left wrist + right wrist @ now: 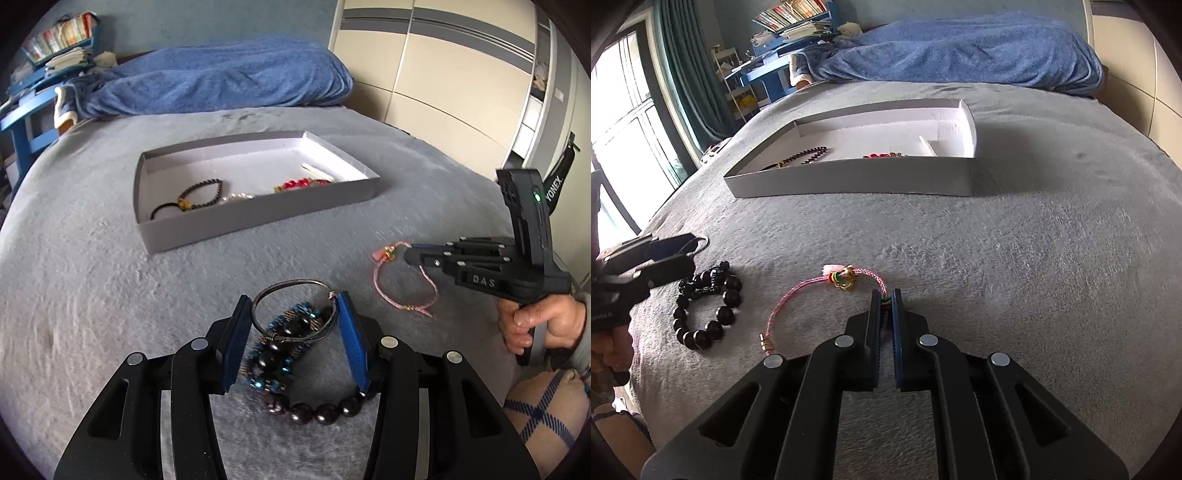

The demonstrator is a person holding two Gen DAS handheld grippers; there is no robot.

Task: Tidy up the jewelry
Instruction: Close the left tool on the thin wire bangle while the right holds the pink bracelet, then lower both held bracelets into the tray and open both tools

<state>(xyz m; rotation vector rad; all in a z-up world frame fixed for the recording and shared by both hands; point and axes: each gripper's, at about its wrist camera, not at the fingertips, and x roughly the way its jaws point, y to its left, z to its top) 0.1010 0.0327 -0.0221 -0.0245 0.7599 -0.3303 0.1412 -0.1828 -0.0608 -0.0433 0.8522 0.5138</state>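
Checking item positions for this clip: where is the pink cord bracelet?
The pink cord bracelet lies on the grey bedspread in front of the grey tray, right of the black bead bracelet, its cord pinched in the right gripper.

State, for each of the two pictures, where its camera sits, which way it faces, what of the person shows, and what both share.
Left wrist: on the left hand-held gripper, looking down over the bed; its pads straddle a wire bangle; the person's right hand shows.
Right wrist: on the right hand-held gripper, shut on a pink cord bracelet; a hand shows.
Shared: grey box, black beads.
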